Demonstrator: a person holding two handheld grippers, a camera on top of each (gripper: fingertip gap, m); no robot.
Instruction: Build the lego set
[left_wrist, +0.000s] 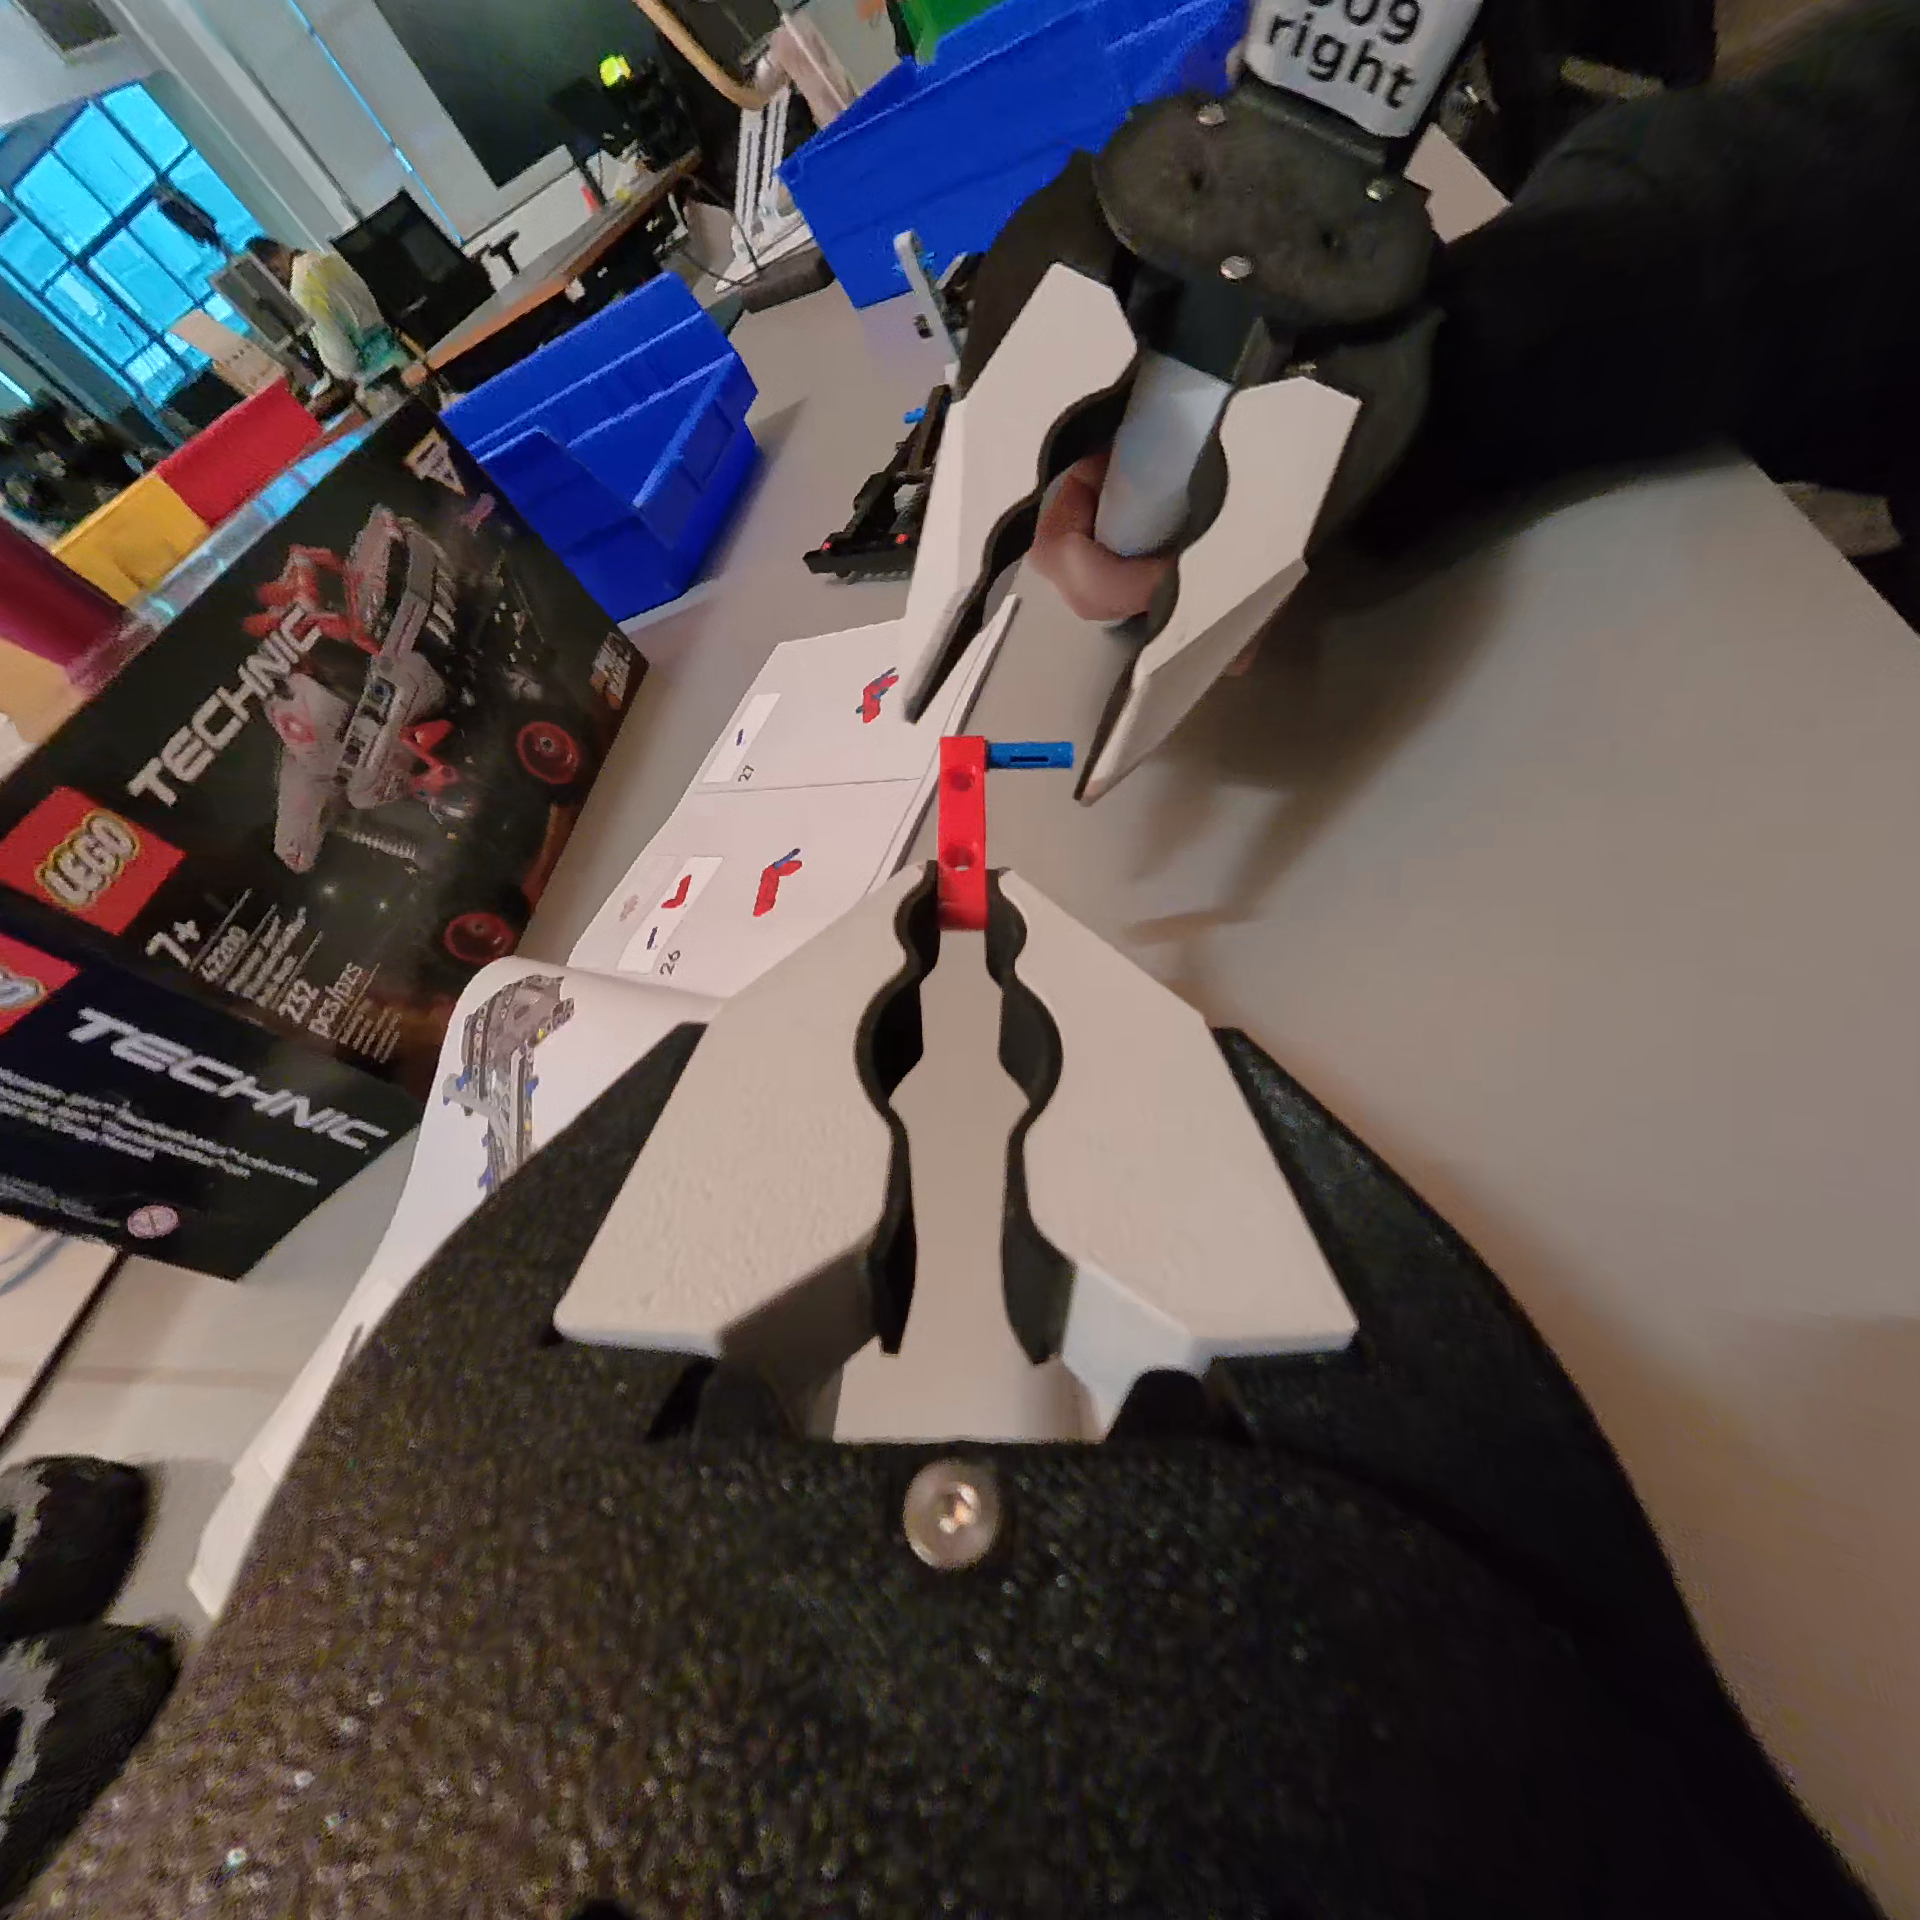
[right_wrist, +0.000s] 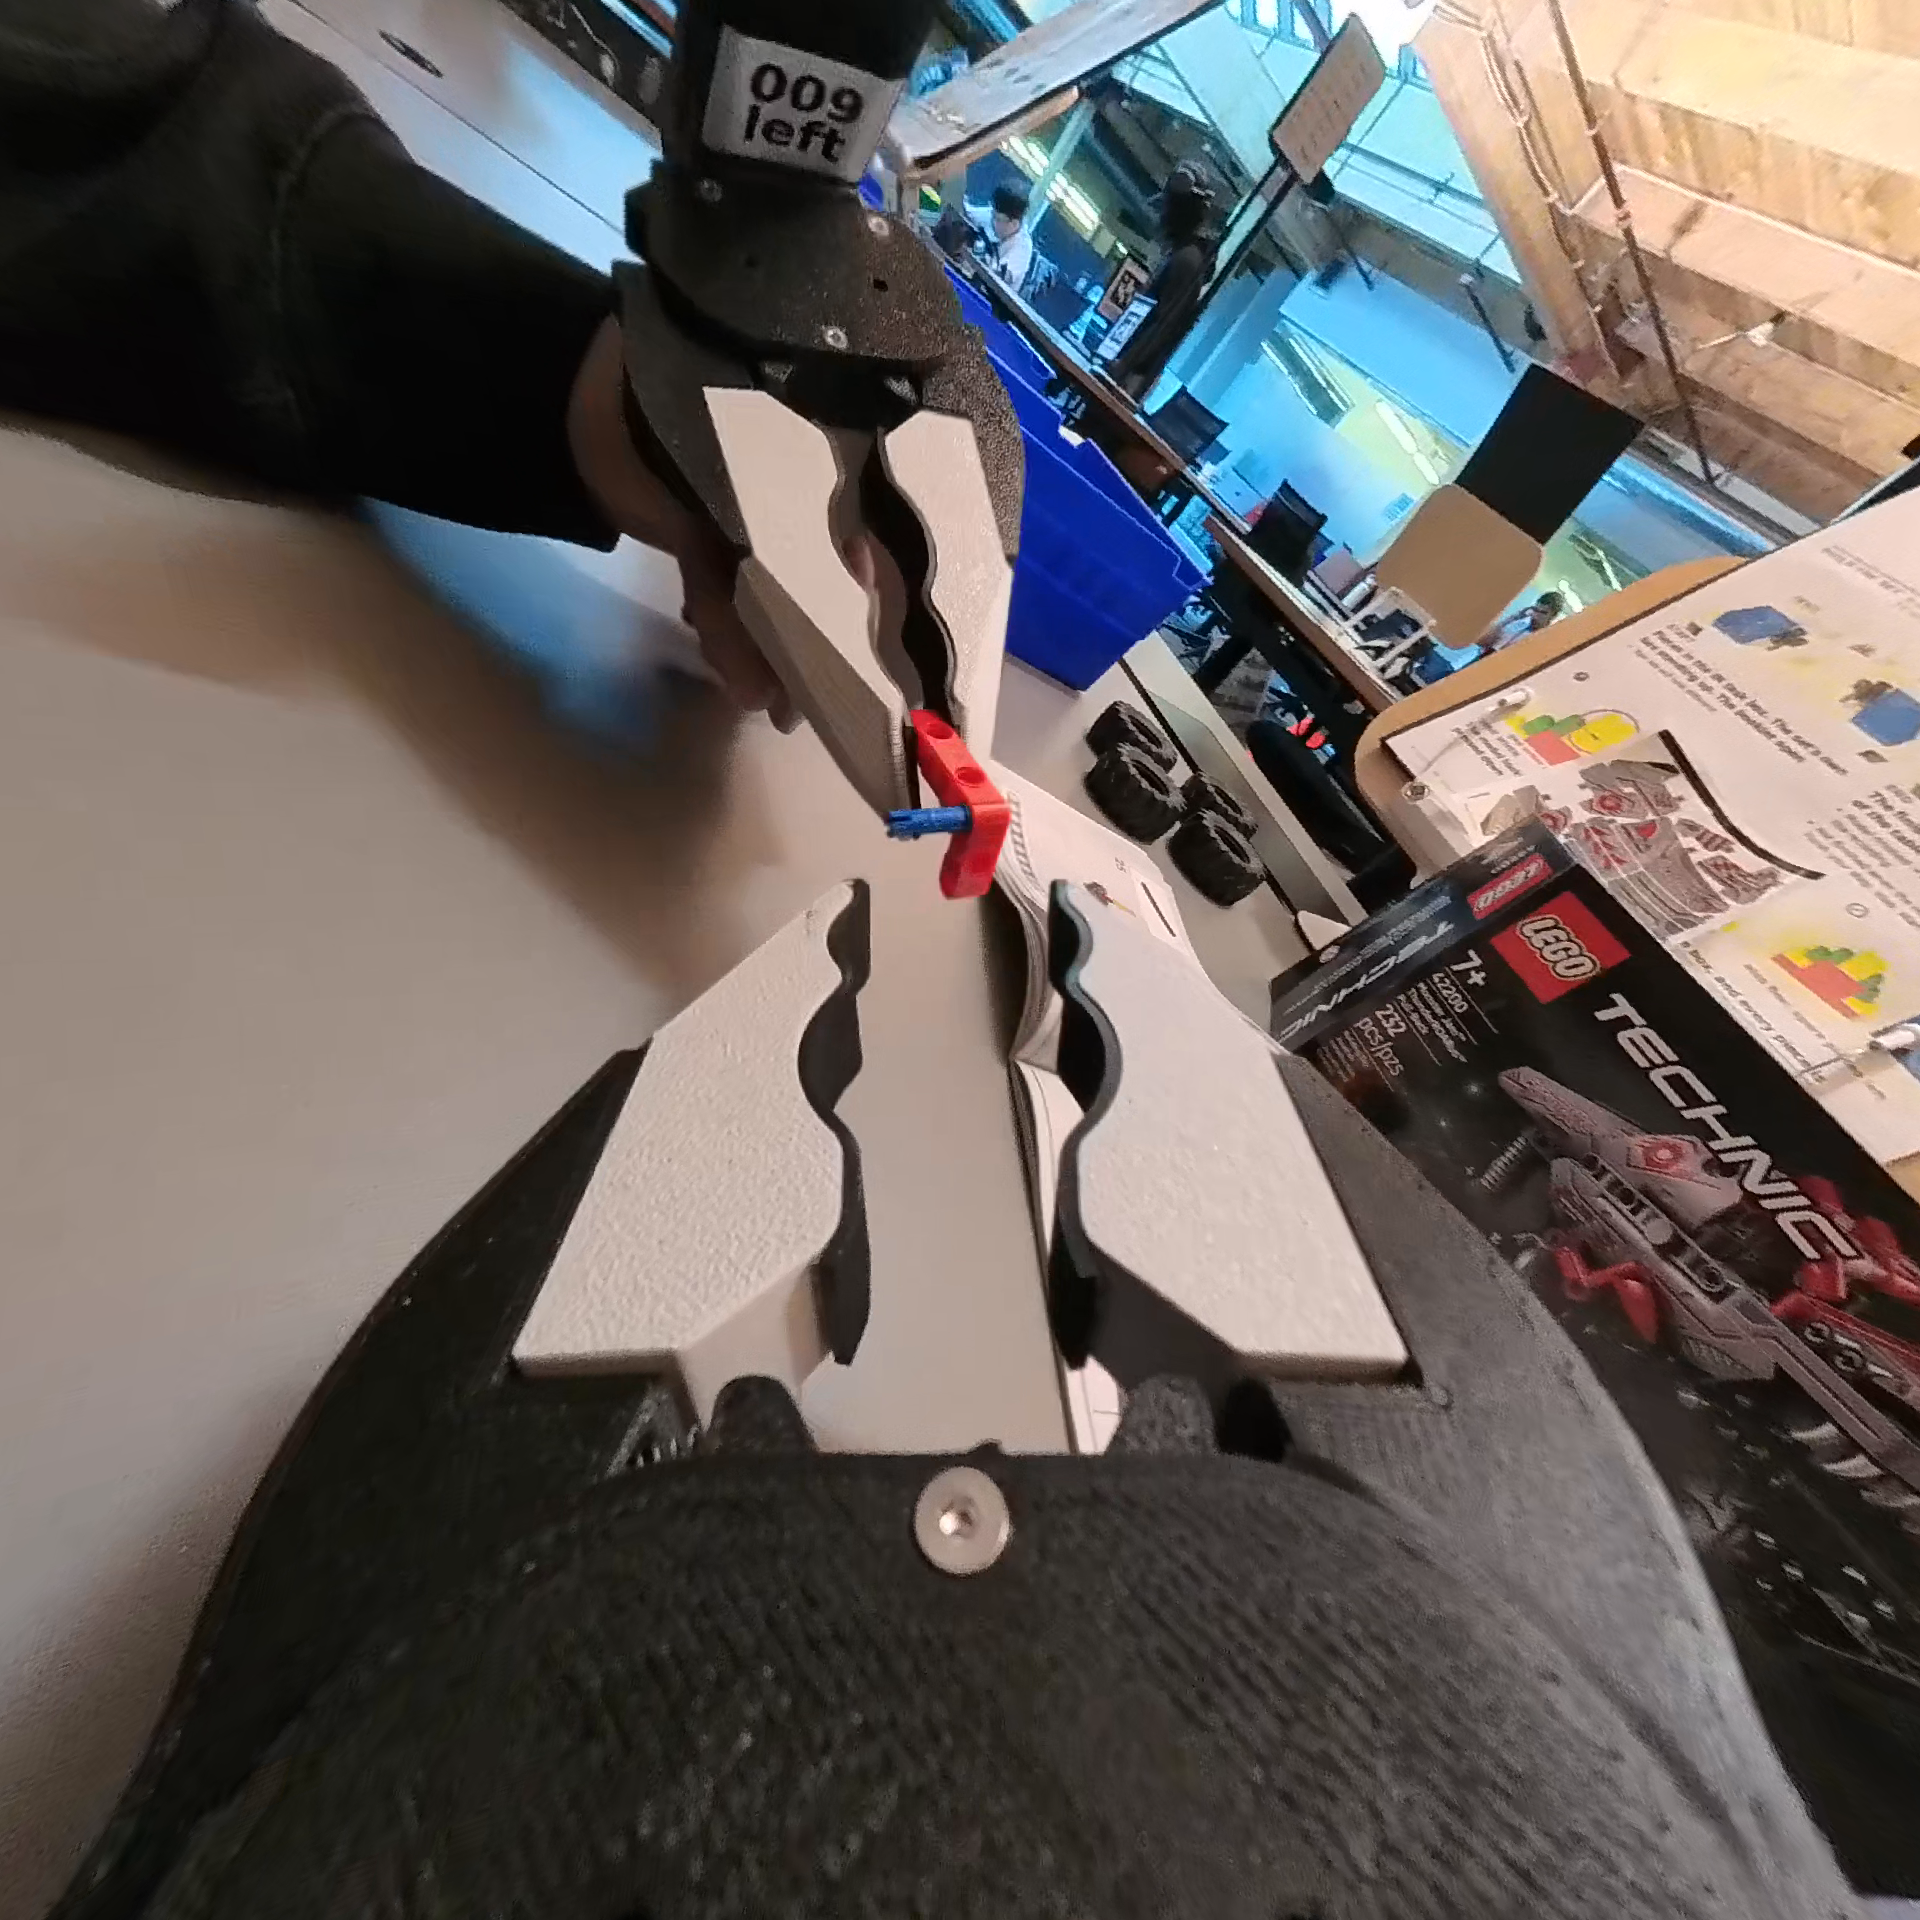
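My left gripper (left_wrist: 962, 894) is shut on a red L-shaped beam (left_wrist: 962, 821) and holds it above the table. A blue pin (left_wrist: 1029, 753) sticks sideways out of the beam's top hole. My right gripper (left_wrist: 997, 758) is open, its fingertips on either side of the pin and not touching it. In the right wrist view my right gripper (right_wrist: 961, 899) is open just below the red beam (right_wrist: 961, 805) and the blue pin (right_wrist: 925, 819), which my left gripper (right_wrist: 920, 738) holds.
The open instruction booklet (left_wrist: 821, 769) lies under the grippers. The set's box (left_wrist: 291, 790) stands at the left, blue bins (left_wrist: 623, 436) behind it. A dark partial build (left_wrist: 883, 499) sits far back. Several black tyres (right_wrist: 1174, 800) lie beyond the booklet. Both grippers' tips are close together, under 4 cm apart.
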